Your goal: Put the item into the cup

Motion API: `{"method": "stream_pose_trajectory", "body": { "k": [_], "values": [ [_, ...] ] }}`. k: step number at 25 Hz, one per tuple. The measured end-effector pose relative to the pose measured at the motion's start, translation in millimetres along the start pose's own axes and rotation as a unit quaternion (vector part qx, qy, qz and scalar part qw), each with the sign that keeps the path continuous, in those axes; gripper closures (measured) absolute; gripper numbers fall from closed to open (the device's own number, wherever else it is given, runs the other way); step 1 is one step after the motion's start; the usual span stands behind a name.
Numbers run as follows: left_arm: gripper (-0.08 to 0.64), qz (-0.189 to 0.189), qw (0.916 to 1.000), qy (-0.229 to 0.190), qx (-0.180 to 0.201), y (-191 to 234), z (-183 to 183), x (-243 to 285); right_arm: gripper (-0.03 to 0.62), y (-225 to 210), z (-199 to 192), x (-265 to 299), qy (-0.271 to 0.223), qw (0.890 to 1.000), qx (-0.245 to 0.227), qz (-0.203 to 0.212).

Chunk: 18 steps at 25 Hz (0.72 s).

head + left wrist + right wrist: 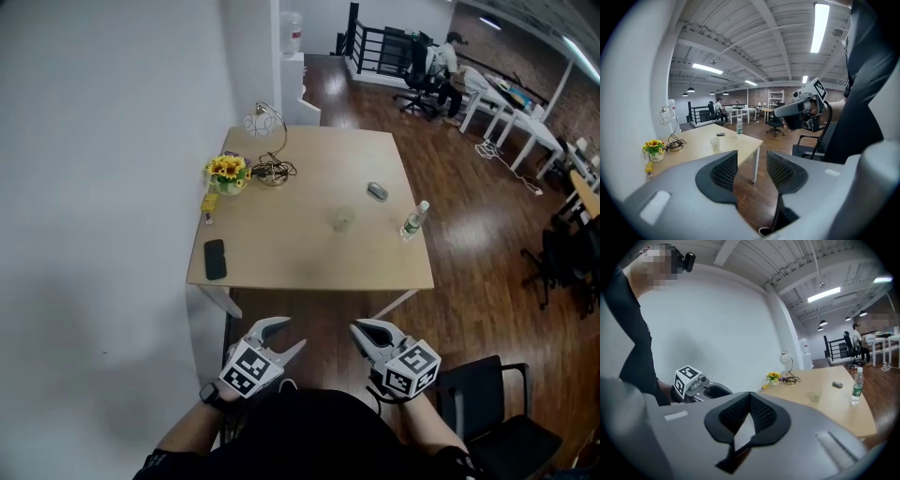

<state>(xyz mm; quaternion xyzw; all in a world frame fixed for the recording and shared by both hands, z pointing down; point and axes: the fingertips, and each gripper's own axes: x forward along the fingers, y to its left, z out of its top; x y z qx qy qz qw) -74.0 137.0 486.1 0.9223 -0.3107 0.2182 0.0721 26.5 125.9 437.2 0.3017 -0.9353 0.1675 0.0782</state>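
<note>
A clear plastic cup (342,219) stands near the middle of the wooden table (309,267). A small grey oval item (377,191) lies beyond it to the right. Both grippers hover in front of the table's near edge, well short of these things. My left gripper (284,337) is open and holds nothing; in the left gripper view its jaws (752,171) stand apart, with the cup (715,144) and the item (721,134) far off. My right gripper (364,332) is shut on nothing; its tips meet (750,399), with the cup (815,396) and item (837,384) far off to the right.
A water bottle (413,219) stands near the table's right edge. A black phone (215,259) lies front left, with potted sunflowers (228,173) and a wire lamp (270,167) at the back left. A white wall runs along the left. A black chair (502,412) stands to my right.
</note>
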Motion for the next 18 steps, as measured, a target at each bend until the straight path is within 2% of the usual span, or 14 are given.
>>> {"method": "stream_pose_trajectory", "body": {
  "k": [5, 18],
  "values": [
    [0.373, 0.011, 0.9998, -0.017, -0.003, -20.4, 14.9, 1.3, 0.584, 4.3, 4.9, -20.0, 0.001, 1.000, -0.019, 0.007],
    [0.373, 0.033, 0.9994, -0.012, -0.003, -41.7, 5.3, 0.1, 0.584, 0.4, -8.7, -52.8, -0.010, 1.000, -0.020, 0.006]
  ]
}}
